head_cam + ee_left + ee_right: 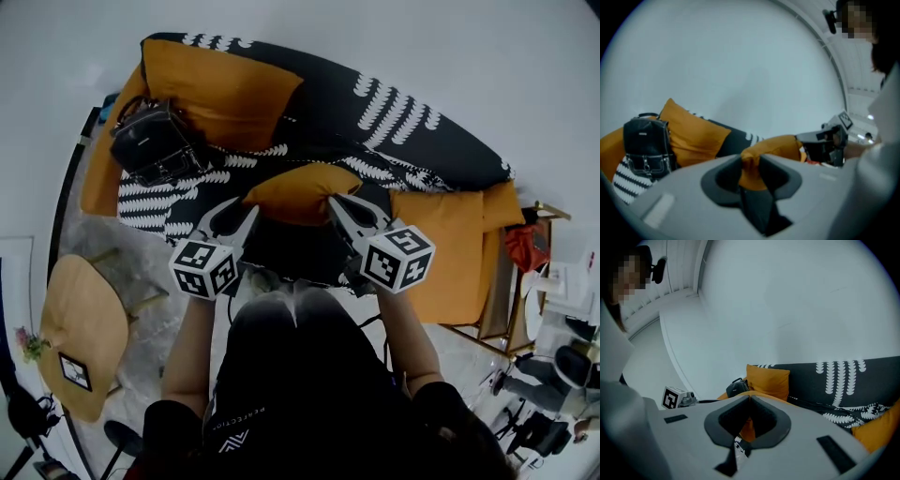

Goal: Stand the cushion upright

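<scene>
The orange cushion [300, 192] is held up over the middle of the sofa's seat, in front of my body. My left gripper [246, 206] is at its left end. In the left gripper view the jaws [750, 157] pinch a bunched corner of the cushion [773, 147]. My right gripper [336, 202] grips the cushion's right end. In the right gripper view its jaws [749, 398] meet at the tips, with the orange cushion fabric [748, 428] showing in the gap below them.
The black sofa with white leaf print [403, 122] stands against a white wall. A black backpack [155, 141] lies at its left end beside a second orange cushion [220, 94] that leans on the backrest. Orange seat padding [450, 253] lies to the right. A wooden stool [80, 333] stands at the left.
</scene>
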A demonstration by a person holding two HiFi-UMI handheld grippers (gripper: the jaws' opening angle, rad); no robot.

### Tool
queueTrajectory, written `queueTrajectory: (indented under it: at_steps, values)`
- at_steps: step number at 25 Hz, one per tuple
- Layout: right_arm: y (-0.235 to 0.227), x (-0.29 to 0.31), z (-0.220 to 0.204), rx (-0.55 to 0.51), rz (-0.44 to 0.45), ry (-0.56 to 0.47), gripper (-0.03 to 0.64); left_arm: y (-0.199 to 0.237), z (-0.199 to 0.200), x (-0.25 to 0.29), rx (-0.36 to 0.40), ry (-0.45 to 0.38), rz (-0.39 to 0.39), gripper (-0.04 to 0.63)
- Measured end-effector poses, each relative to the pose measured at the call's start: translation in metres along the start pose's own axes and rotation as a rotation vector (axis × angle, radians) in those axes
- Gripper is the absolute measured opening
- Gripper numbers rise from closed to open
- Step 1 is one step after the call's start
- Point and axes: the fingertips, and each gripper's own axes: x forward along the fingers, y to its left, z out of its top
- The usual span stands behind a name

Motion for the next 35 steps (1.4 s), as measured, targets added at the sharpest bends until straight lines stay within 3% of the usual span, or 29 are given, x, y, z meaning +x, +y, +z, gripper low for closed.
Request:
queueTrajectory:
  at_steps: [4,10,17,23,35]
  values:
    - [-0.012,-0.017,0.004,0.000,-0.029,-0.013,0.003,-0.022,0.009,0.016,0.084,0.026,-0.047,0.049]
    - [-0.039,-0.038,0.008,0.009,-0.087,-0.039,0.005,-0.048,0.032,0.035,0.192,0.014,-0.055,0.028]
    - [-0.073,-0.056,0.007,-0.025,-0.168,-0.019,0.005,-0.078,0.066,0.058,0.250,-0.019,-0.069,0.028]
    - [-0.107,-0.063,0.014,-0.055,-0.224,0.009,0.005,-0.098,0.079,0.086,0.271,-0.016,-0.063,0.028]
    - [-0.167,-0.056,0.027,-0.048,-0.237,0.055,0.005,-0.106,0.081,0.144,0.277,0.025,-0.012,0.028]
